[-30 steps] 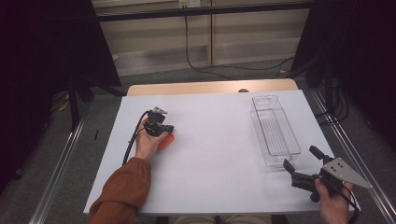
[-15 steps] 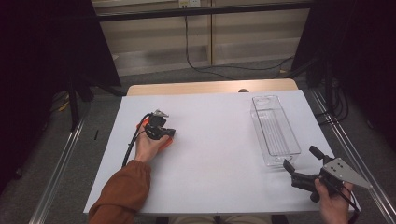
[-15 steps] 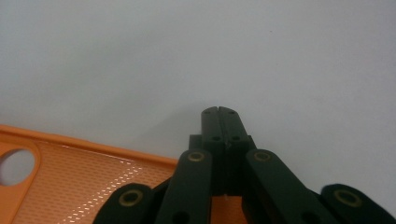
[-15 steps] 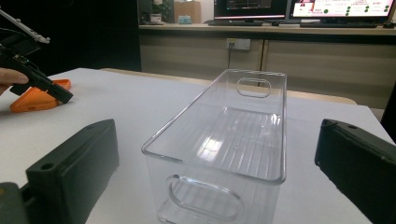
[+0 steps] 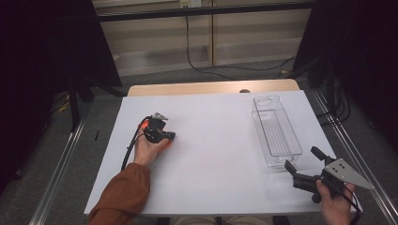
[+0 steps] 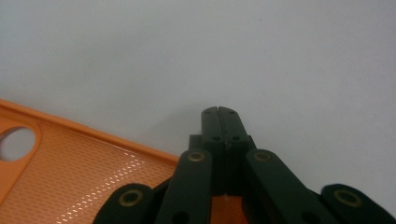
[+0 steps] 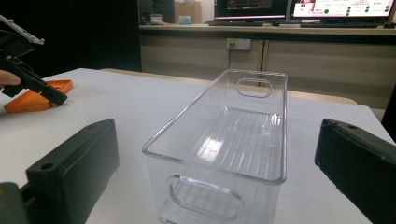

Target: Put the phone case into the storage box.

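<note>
Left gripper jaws closed, seemingly resting on orange case; right gripper jaws open before clear bin

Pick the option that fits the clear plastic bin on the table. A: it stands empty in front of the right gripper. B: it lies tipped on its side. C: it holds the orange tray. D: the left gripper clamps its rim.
A: the clear bin stands upright with nothing inside, between the open jaws of the right gripper; the orange tray lies apart on the table by the left gripper.

Orange case, dotted texture, maybe phone case; clear bin; white table.
</note>
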